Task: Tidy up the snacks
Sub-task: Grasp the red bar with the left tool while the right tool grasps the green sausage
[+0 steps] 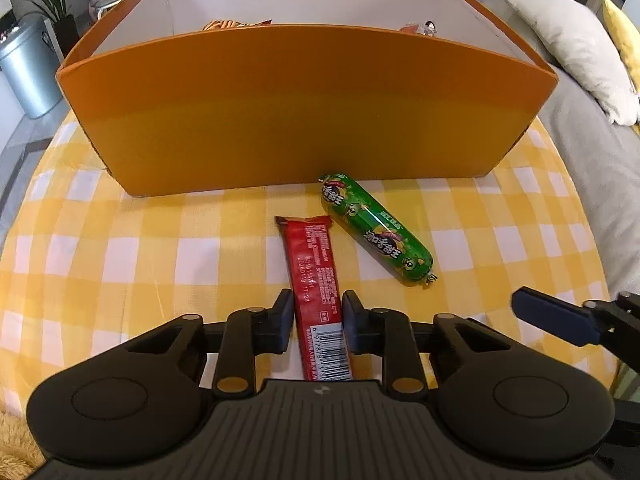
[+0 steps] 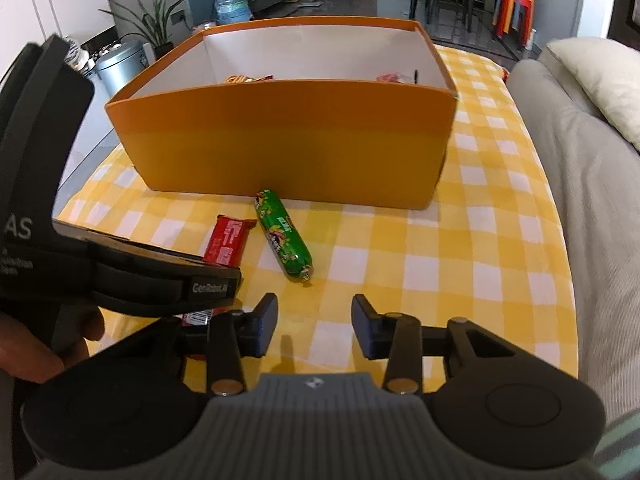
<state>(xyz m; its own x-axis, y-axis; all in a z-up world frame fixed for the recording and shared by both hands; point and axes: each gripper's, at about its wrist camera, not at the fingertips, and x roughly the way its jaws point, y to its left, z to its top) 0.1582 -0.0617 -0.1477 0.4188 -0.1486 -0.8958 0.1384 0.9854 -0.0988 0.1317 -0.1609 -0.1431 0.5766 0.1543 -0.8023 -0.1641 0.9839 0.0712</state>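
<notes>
A red snack bar (image 1: 314,272) lies lengthwise on the yellow checked cloth, and my left gripper (image 1: 316,312) is shut on its near half, pads pressed to both sides. Just right of it a green sausage stick (image 1: 376,228) lies slanted, its far end close to the orange box (image 1: 304,108). The right wrist view shows the same bar (image 2: 228,242) and sausage (image 2: 284,236). My right gripper (image 2: 314,320) stands open over bare cloth, short of the sausage, with nothing between its fingers. Some snack packets (image 2: 248,79) lie inside the box (image 2: 288,136).
A grey sofa (image 2: 560,160) with a pale cushion (image 1: 576,40) runs along the right of the table. On the left floor stand a metal bin (image 1: 24,68) and a plant (image 2: 156,20). A hand (image 2: 32,344) holds the left gripper's black housing (image 2: 132,276).
</notes>
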